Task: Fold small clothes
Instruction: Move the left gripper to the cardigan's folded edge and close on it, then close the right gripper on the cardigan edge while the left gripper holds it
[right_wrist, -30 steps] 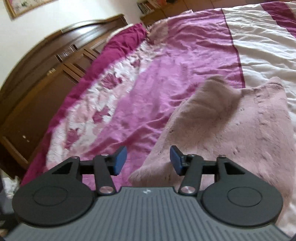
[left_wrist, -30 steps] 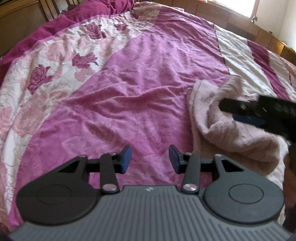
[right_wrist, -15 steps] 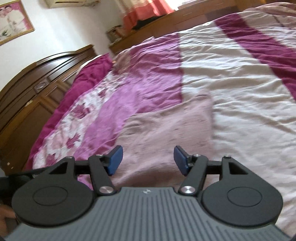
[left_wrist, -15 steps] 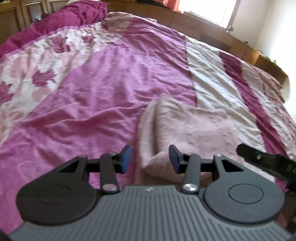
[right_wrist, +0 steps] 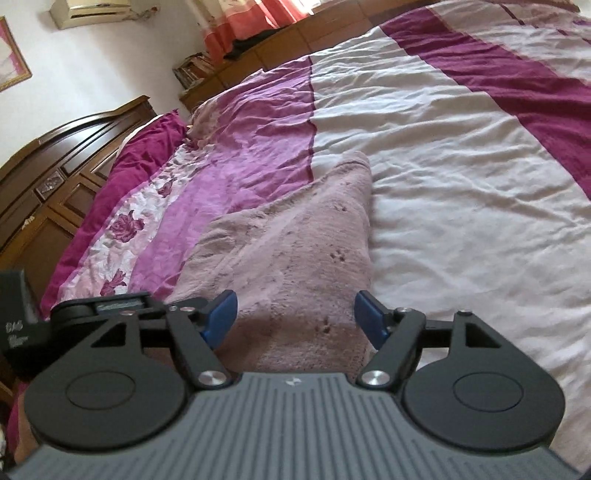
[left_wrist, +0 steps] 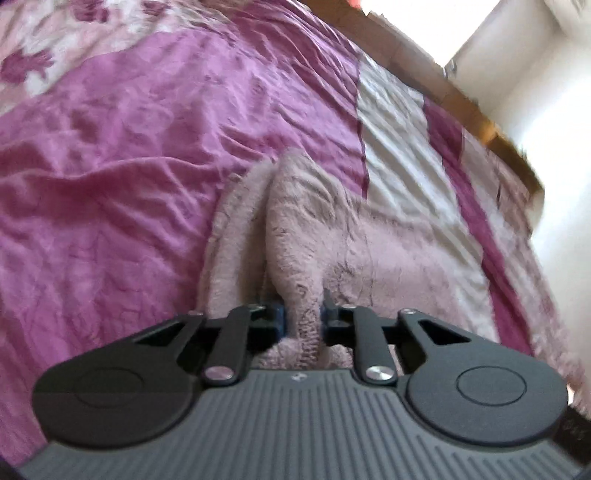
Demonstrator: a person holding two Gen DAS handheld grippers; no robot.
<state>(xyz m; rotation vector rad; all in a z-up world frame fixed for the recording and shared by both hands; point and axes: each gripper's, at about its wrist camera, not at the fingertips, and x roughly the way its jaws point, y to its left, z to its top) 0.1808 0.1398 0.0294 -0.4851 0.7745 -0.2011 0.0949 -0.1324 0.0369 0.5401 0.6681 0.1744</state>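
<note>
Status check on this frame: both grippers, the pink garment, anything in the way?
Left gripper just closed, pinching a ridge of the fuzzy pink garment. Right gripper opening wide over it, not gripping. Bedspread around it unobstructed.

No readable text; only blurred white marks on left tool [right_wrist: 16, 332].

A wide bed is filling both views, its bedspread [right_wrist: 443, 147] lying rumpled in bands of magenta, cream and dark plum, with a rose-printed strip [right_wrist: 122, 236] running along the left. A dark carved wooden headboard [right_wrist: 55, 162] is standing at the far left. Beyond the bed, a low wooden ledge [right_wrist: 273, 44] is running along the far wall under red-orange curtains [right_wrist: 251, 14]. Daylight is pouring in there. A wall air conditioner [right_wrist: 96, 11] is hanging on the pale wall [right_wrist: 110, 62].
</note>
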